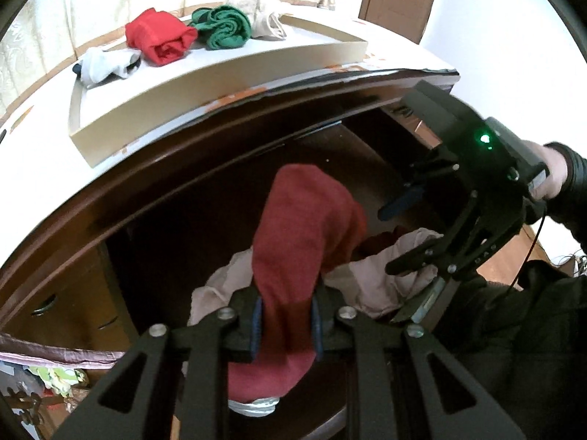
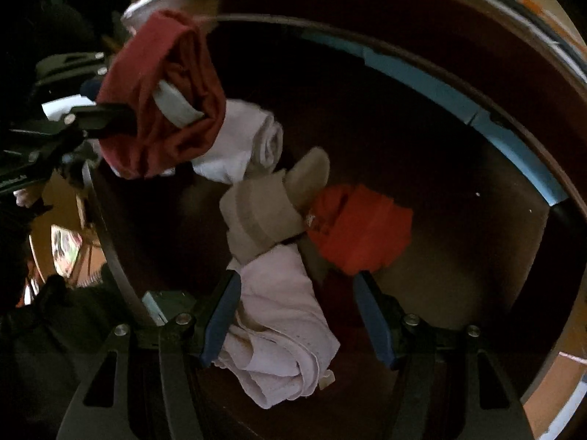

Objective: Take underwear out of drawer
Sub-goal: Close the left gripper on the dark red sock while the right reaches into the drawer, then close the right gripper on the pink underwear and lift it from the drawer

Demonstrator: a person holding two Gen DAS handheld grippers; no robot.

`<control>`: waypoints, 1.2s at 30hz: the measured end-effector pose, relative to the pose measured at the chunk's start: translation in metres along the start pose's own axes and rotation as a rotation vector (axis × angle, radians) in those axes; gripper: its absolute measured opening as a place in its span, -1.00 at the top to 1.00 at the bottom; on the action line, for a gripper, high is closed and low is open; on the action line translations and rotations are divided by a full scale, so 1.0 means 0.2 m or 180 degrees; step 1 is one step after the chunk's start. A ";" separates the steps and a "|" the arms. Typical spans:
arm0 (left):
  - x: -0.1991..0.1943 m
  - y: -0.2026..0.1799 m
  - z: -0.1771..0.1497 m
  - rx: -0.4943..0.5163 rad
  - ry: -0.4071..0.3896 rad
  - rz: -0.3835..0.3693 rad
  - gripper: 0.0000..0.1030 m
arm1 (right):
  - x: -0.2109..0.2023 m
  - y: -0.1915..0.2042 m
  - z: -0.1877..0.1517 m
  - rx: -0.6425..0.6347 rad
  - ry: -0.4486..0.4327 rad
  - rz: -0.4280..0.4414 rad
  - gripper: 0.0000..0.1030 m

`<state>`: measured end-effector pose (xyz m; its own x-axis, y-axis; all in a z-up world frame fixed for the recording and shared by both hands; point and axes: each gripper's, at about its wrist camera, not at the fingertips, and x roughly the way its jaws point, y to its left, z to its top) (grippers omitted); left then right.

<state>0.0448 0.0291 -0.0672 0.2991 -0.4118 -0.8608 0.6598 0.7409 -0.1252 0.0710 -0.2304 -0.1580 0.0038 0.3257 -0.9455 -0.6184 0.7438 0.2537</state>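
Left claw [image 1: 287,324] clenched on dark red underwear [image 1: 304,234], lifted clear above the open drawer [image 2: 458,168]. Right claw [image 2: 297,315] spread wide, grasping nothing, pointed steeply down into the drawer directly over the pale pink garment [image 2: 282,322]. Long axis of that garment running roughly along the claw's pointing line, between the pads. Beige [image 2: 264,216] and orange [image 2: 361,229] pieces just beyond. Nearer hand: right.

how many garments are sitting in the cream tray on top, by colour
Bright red folded garment: 1
Green rolled garment: 1
White crumpled garment: 1
Beige folded garment: 1
Total in the cream tray: 4
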 end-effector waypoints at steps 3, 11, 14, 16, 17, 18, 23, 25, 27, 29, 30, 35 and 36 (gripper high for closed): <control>0.02 -0.01 0.06 -0.0034 -0.0015 -0.0027 0.64 | 0.04 -0.02 0.02 -0.0008 0.0176 0.0016 -0.28; 0.04 -0.01 0.06 -0.0084 -0.0095 -0.0032 0.64 | 0.12 -0.05 0.03 -0.0007 0.0466 0.0103 -0.28; 0.05 -0.01 0.06 -0.0111 -0.0111 -0.0026 0.64 | 0.17 -0.04 0.06 -0.0040 0.0569 0.0093 -0.28; 0.04 0.00 0.06 -0.0124 -0.0124 -0.0026 0.64 | 0.21 -0.03 0.08 -0.0077 0.0628 0.0073 -0.28; 0.04 0.00 0.06 -0.0121 -0.0132 -0.0025 0.64 | 0.23 -0.02 0.08 -0.0101 0.0673 0.0064 -0.27; 0.03 0.00 0.06 -0.0119 -0.0136 -0.0029 0.64 | 0.26 -0.02 0.09 -0.0081 0.0718 0.0100 -0.27; 0.03 0.01 0.06 -0.0140 -0.0157 -0.0029 0.64 | 0.33 -0.01 0.12 -0.0112 0.0841 0.0144 -0.23; 0.03 0.02 0.06 -0.0170 -0.0171 -0.0024 0.64 | 0.33 -0.03 0.13 -0.0121 0.0847 0.0144 -0.11; 0.03 0.03 0.06 -0.0212 -0.0203 -0.0015 0.64 | 0.32 -0.01 0.12 -0.0224 0.0835 0.0064 0.22; 0.03 0.03 0.07 -0.0270 -0.0260 -0.0013 0.64 | 0.32 0.02 0.09 -0.0273 0.0797 0.0089 0.52; 0.02 0.04 0.07 -0.0297 -0.0288 -0.0015 0.64 | 0.31 0.03 0.08 -0.0305 0.0775 0.0126 0.54; 0.02 0.04 0.07 -0.0426 -0.0411 0.0082 0.64 | 0.25 0.03 0.00 -0.0161 0.0414 0.0170 0.70; 0.02 0.04 0.07 -0.0450 -0.0436 0.0115 0.64 | 0.22 0.02 -0.01 -0.0157 0.0317 0.0162 0.70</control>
<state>0.0598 0.0259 -0.0652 0.4181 -0.4448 -0.7921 0.5465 0.8196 -0.1719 0.0663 -0.2146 -0.1989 -0.1051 0.3011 -0.9478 -0.6537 0.6973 0.2940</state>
